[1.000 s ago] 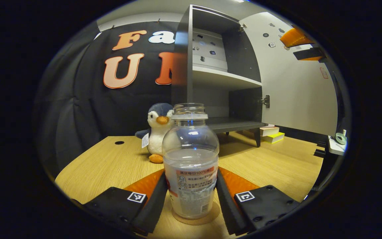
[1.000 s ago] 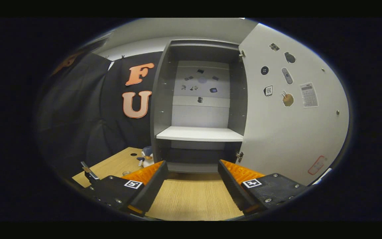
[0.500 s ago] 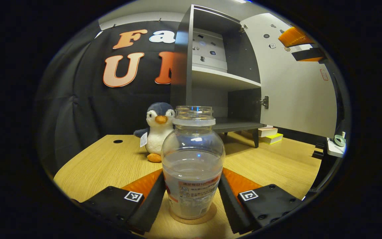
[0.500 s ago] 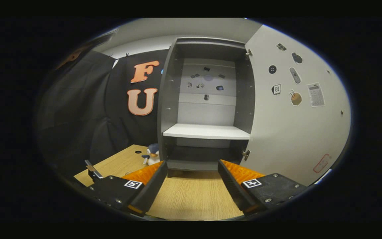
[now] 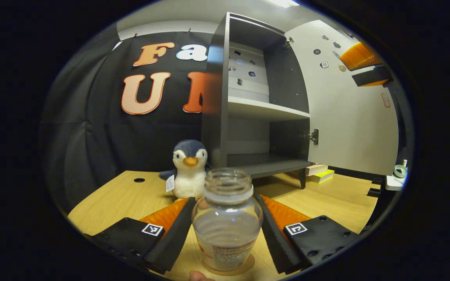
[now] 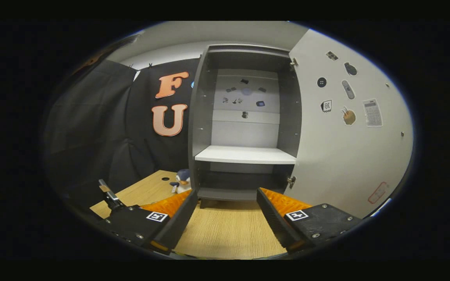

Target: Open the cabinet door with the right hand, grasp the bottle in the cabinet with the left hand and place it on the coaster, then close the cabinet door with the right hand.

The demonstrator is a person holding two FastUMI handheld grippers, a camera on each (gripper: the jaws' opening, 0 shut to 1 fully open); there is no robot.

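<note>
Bottle (image 5: 227, 226) on coaster (image 5: 244, 265), uncapped and part full, likely slippery and spill-prone: grip mid-body; left tool (image 5: 225, 234) open astride it, right tool (image 6: 227, 218) open, door (image 6: 346, 128) at 2 o'clock.

Left gripper view: the left tool (image 5: 225, 234) is now higher and drawn back from the bottle (image 5: 227, 230), which sits lower in the picture and shows its open mouth from above. Its fingers (image 5: 170, 238) no longer press the bottle's sides; a gap shows on each side. The bottle stands on the coaster (image 5: 229, 268).

Right gripper view: the cabinet (image 6: 244, 125) has shifted slightly rightward, and the penguin toy (image 6: 182, 180) shows more fully.
</note>
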